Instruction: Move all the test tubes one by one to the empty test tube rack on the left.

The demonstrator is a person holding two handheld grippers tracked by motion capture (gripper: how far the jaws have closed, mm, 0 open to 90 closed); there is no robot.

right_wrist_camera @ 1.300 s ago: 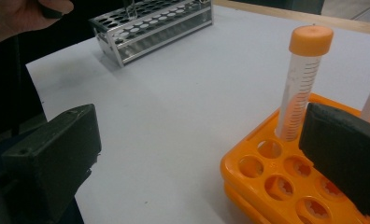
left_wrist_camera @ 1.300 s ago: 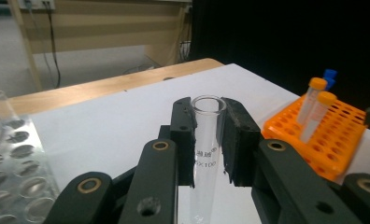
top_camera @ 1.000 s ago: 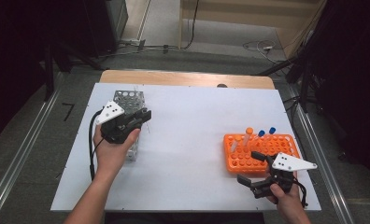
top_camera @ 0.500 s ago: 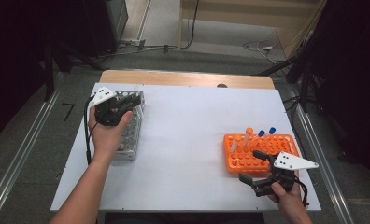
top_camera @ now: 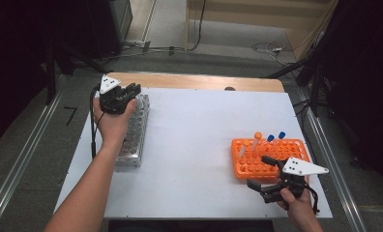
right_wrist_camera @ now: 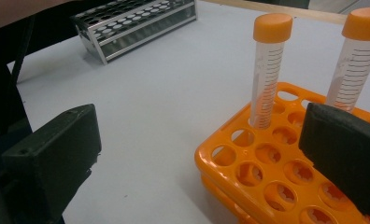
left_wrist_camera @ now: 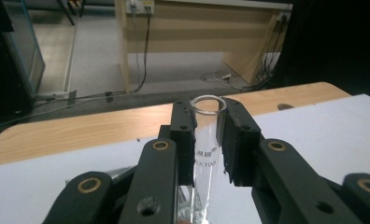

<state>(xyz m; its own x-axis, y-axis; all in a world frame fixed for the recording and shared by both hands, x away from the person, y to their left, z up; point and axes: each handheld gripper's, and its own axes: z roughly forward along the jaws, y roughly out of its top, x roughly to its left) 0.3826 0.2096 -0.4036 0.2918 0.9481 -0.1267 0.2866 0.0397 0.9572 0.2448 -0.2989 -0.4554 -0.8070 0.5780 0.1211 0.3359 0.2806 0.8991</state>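
While the white table (top_camera: 194,145) fills the middle of the high view, with a strip of bare wood (top_camera: 199,81) along its upper edge, the metal tube rack (top_camera: 134,128) lies at the left of the frame, running from the upper left down toward the centre left, and the same rack (right_wrist_camera: 127,25) appears at the upper left of the right gripper view. At the right of the high view, somewhat below the middle, sits the orange rack (top_camera: 269,157), with capped tubes standing along its upper side; in the right gripper view two orange-capped tubes (right_wrist_camera: 267,70) stand upright in its holes at the upper right. The left gripper (top_camera: 123,98) is in the upper left of the high view, over the far end of the metal rack, its forearm coming up from the bottom edge. Its jaws are closed on a clear glass test tube (left_wrist_camera: 206,140), which stands upright between the pads in the centre of the left gripper view, its open rim just above the jaw tips and printed lettering showing between them. The right gripper (top_camera: 264,174) is at the lower right of the high view, just below the orange rack, its jaws spread wide with nothing between them; one jaw overlaps the rack's near corner.
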